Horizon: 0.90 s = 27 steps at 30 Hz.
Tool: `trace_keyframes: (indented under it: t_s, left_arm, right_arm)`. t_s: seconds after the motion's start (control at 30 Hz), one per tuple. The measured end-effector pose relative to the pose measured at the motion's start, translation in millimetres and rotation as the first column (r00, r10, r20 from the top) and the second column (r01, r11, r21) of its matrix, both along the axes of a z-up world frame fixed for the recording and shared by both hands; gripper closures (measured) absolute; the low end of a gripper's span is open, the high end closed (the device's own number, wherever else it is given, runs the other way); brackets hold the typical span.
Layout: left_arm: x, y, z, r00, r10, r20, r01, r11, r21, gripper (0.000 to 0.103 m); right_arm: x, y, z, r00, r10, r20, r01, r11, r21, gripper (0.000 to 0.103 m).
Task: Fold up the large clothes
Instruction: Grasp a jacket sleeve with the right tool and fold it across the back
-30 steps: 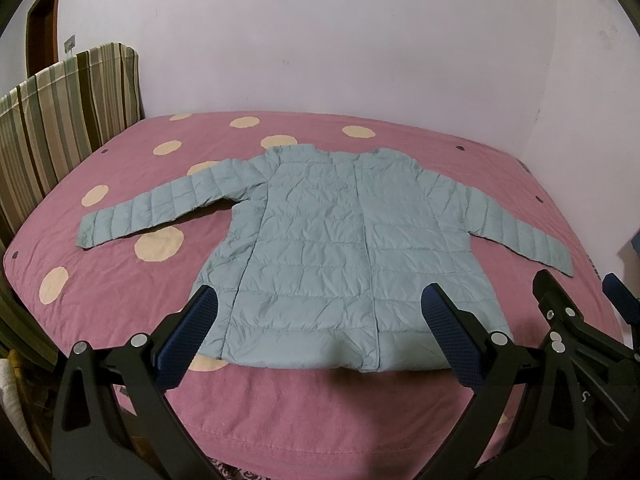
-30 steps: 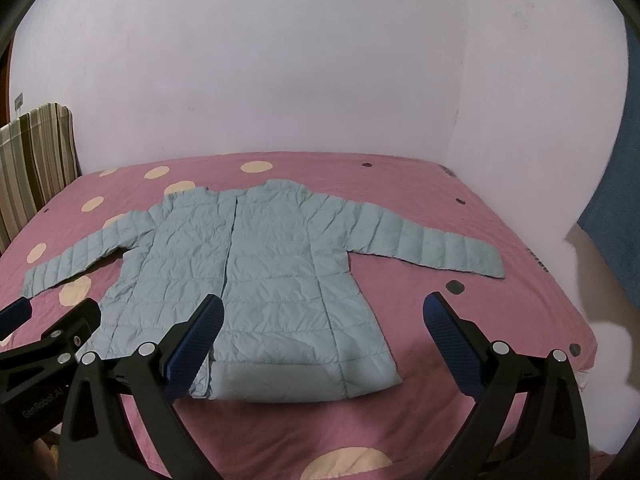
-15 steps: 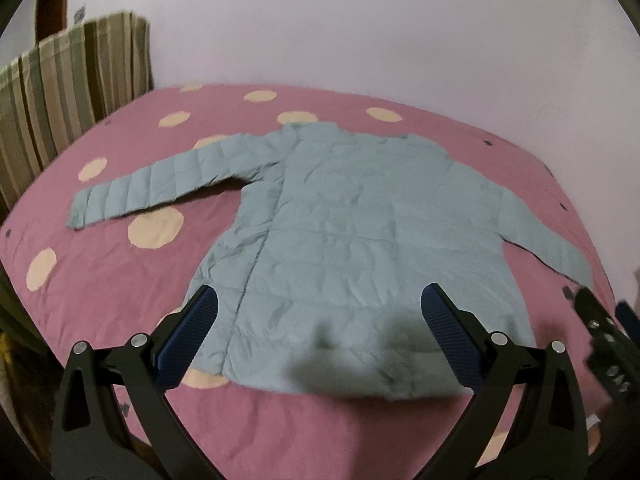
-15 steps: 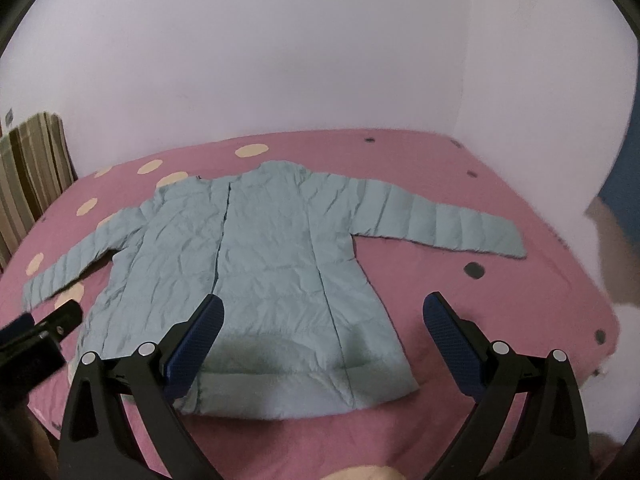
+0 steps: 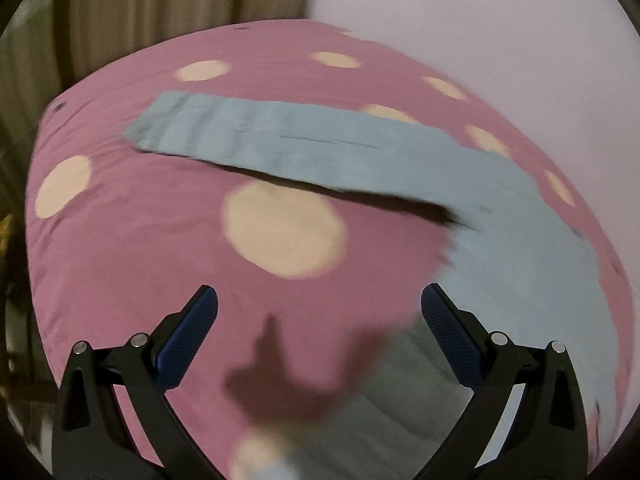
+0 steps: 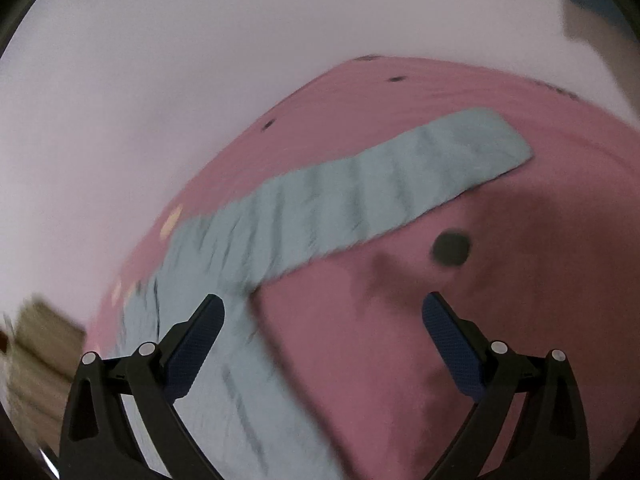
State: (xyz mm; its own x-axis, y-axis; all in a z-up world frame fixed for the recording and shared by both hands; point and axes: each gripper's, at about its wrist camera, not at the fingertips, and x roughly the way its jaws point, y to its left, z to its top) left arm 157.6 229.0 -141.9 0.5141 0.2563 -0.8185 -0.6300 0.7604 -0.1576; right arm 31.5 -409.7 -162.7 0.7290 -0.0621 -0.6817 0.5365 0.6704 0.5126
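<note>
A pale blue quilted jacket lies spread flat on a pink bed. In the left wrist view its left sleeve (image 5: 304, 148) stretches across the bedspread (image 5: 120, 240), with the jacket body (image 5: 532, 280) at the right. My left gripper (image 5: 318, 312) hovers open above the bedspread, short of the sleeve, holding nothing. In the right wrist view the right sleeve (image 6: 360, 196) runs up to the right, its cuff (image 6: 492, 140) far off. My right gripper (image 6: 322, 320) is open and empty, its left finger over the jacket's side near the armpit. Both views are blurred.
The bedspread (image 6: 400, 360) is pink with cream dots (image 5: 284, 228) and small dark dots (image 6: 450, 249). A striped headboard or cushion (image 5: 120, 20) stands at the bed's left end. Pale walls (image 6: 160, 80) close the far side and the right.
Both grippers have moved forward and down toward the bed and swung apart, the left toward the left sleeve, the right toward the right sleeve. The jacket has not moved. Both stay open.
</note>
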Motion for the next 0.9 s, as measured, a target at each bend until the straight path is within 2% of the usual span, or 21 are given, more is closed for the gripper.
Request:
trace_keyframes:
  t_s: [0.07,0.1,0.13,0.17,0.27,0.47,0.57,0.73,0.83,0.87,0.9]
  left_arm:
    - [2.2,25.9,-14.8,0.997,0.076,-0.027,-0.075,0.997,0.008,0.002]
    - [2.4,37.6,-21.6,0.994,0.102,-0.035,-0.102,0.995,-0.003,0.002]
    - [3.1,45.7,-26.6,0.992,0.117,-0.037,-0.118,0.993,-0.015,0.002]
    - [2.5,54.0,-32.3,0.990,0.137,-0.043,-0.138,0.990,-0.029,0.002]
    - [-1.4,75.2,-46.4,0.979,0.193,-0.059,-0.197,0.978,-0.063,0.002]
    - [-0.8,77.9,-50.2,0.979,0.201,-0.041,-0.201,0.979,0.021,0.002]
    - [0.0,70.0,-52.3,0.980,0.187,-0.063,-0.182,0.980,0.077,0.002]
    - [3.3,67.6,-55.9,0.980,0.187,-0.074,-0.179,0.979,0.099,0.002]
    - [7.0,66.7,-57.1,0.978,0.188,-0.086,-0.178,0.978,0.107,0.002]
    - [7.2,66.2,-57.9,0.978,0.188,-0.092,-0.178,0.978,0.111,0.002]
    - [7.9,66.2,-58.3,0.977,0.188,-0.096,-0.177,0.978,0.113,0.002]
  right_arm:
    - [0.2,-30.3,-7.5,0.997,-0.071,0.023,0.071,0.997,0.012,0.007]
    - [2.4,-43.2,-10.3,0.994,-0.105,0.022,0.105,0.994,0.012,0.021]
    - [2.1,-55.4,-13.4,0.991,-0.132,0.023,0.132,0.991,0.018,0.039]
    - [1.9,-70.9,-19.0,0.987,-0.161,0.011,0.160,0.986,0.036,0.044]
    - [-2.6,-105.1,-36.7,0.974,-0.227,0.012,0.223,0.964,0.144,0.044]
    - [-10.7,-141.6,-58.0,0.946,-0.322,0.024,0.308,0.924,0.227,0.044]
    - [-11.5,-153.3,-69.1,0.936,-0.348,0.044,0.324,0.906,0.274,0.044]
    - [-5.4,-159.6,-65.9,0.925,-0.375,0.069,0.347,0.902,0.255,0.044]
    - [0.0,-158.6,-66.2,0.922,-0.383,0.060,0.365,0.908,0.205,0.045]
    - [-6.8,-150.8,-67.1,0.920,-0.387,0.060,0.370,0.909,0.193,0.046]
    - [-5.6,-150.0,-66.1,0.917,-0.394,0.058,0.378,0.907,0.186,0.053]
